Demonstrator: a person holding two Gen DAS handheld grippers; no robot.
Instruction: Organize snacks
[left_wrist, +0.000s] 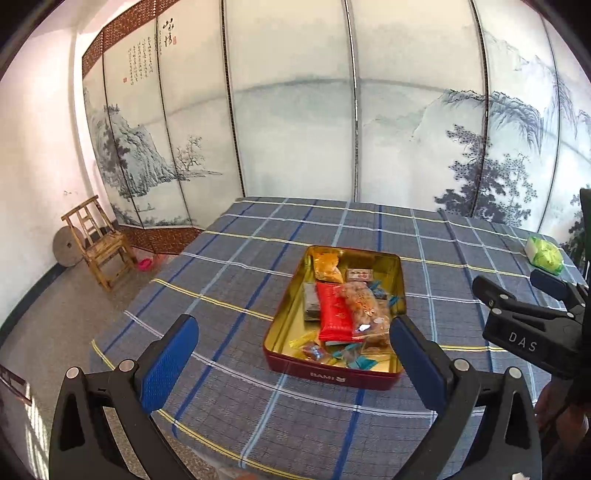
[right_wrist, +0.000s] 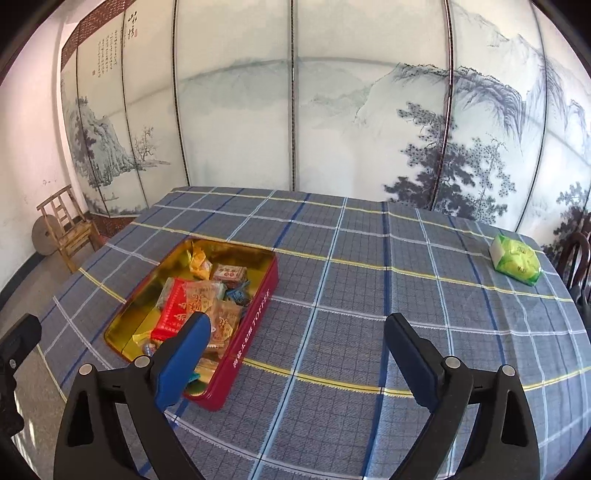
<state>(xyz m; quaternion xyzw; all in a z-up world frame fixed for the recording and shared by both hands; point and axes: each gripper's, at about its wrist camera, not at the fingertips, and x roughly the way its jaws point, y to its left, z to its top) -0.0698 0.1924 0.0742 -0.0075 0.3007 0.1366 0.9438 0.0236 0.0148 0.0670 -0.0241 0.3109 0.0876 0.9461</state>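
Left wrist view. Nearest: left tool (left_wrist: 293, 363), one, two blue-padded fingers (left_wrist: 168, 363) spread wide with nothing between them, hovering above the near edge of the surface (left_wrist: 229, 258), which is covered by a grey-blue checked cloth with yellow and blue lines. Just beyond: one red rectangular metal tin with a gold interior (left_wrist: 334, 374), lid off, near the centre of the surface. Contents: one long red foil packet (left_wrist: 334, 312), one clear bag of orange-brown pieces (left_wrist: 364, 308), one yellow pouch (left_wrist: 327, 267) at the far end, one small boxed sweet (left_wrist: 360, 274), and several small blue- and orange-wrapped candies, too jumbled to count. Far right: one green-and-white soft pack (left_wrist: 546, 255), alone on the cloth. Right tool (left_wrist: 524, 290), one, at the right edge, fingers apart.

Right wrist view. Nearest: right tool (right_wrist: 297, 360), fingers wide, nothing gripped, above bare cloth just right of the tin (right_wrist: 255, 332). Green pack (right_wrist: 516, 260) lies well apart at the far right; it looks like the only snack outside the tin.

Handling, judged: the pack is probably light, soft and crinkly, its film slippery; pinch it across the narrow middle, gently. The tin is stiff with thin walls; grip its rim, or steady it from a long side.
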